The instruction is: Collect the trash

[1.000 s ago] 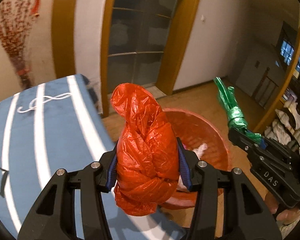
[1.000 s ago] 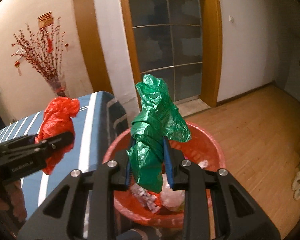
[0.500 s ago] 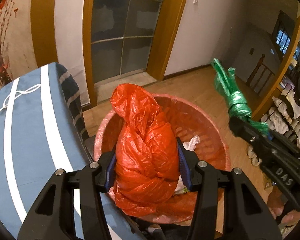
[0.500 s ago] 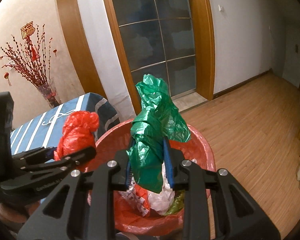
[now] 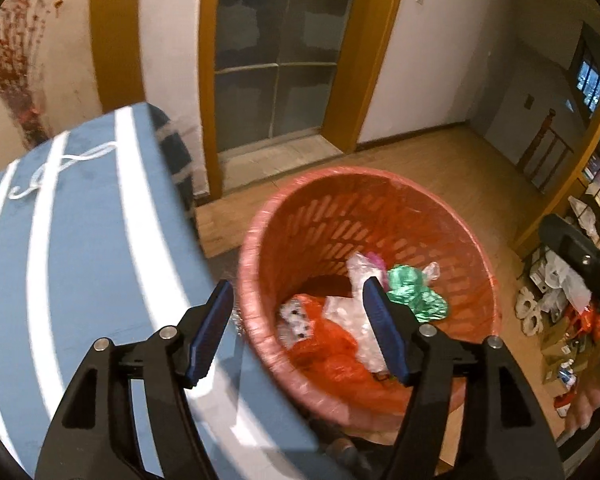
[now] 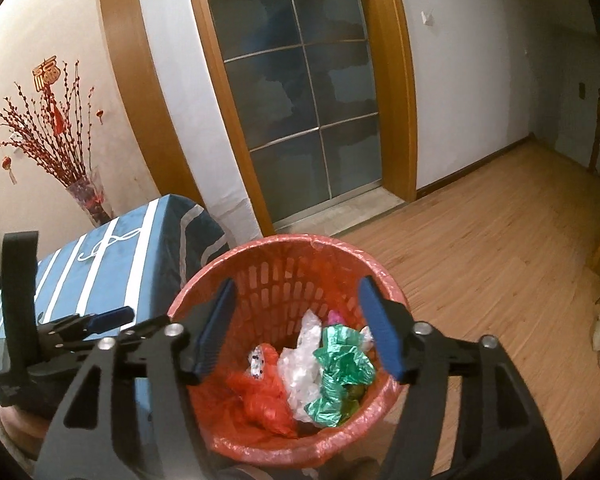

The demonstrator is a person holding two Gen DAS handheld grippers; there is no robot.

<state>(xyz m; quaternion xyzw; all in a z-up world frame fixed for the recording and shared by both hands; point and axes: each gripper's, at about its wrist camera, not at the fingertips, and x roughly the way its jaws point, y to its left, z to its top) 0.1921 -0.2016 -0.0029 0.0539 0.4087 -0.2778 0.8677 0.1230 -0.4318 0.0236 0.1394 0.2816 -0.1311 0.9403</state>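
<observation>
A red plastic waste basket (image 5: 380,200) stands on the floor beside the table; it also shows in the right wrist view (image 6: 284,268). Inside lie a red plastic bag (image 5: 332,344), a green plastic bag (image 5: 414,292) and clear plastic scraps (image 5: 352,320). In the right wrist view the red bag (image 6: 264,396) lies left and the green bag (image 6: 340,376) right. My left gripper (image 5: 298,336) is open and empty above the basket's near left rim. My right gripper (image 6: 296,328) is open and empty above the basket. The left gripper (image 6: 100,322) shows at the left of the right wrist view.
A table with a blue, white-striped cloth (image 5: 60,248) sits left of the basket. A glass door with a wooden frame (image 6: 300,92) is behind. A vase of red branches (image 6: 84,196) stands by the wall. Clutter (image 5: 560,304) lies on the wooden floor at right.
Both grippers opened. The red bag dropped from the left gripper and the green bag from the right gripper into the basket.
</observation>
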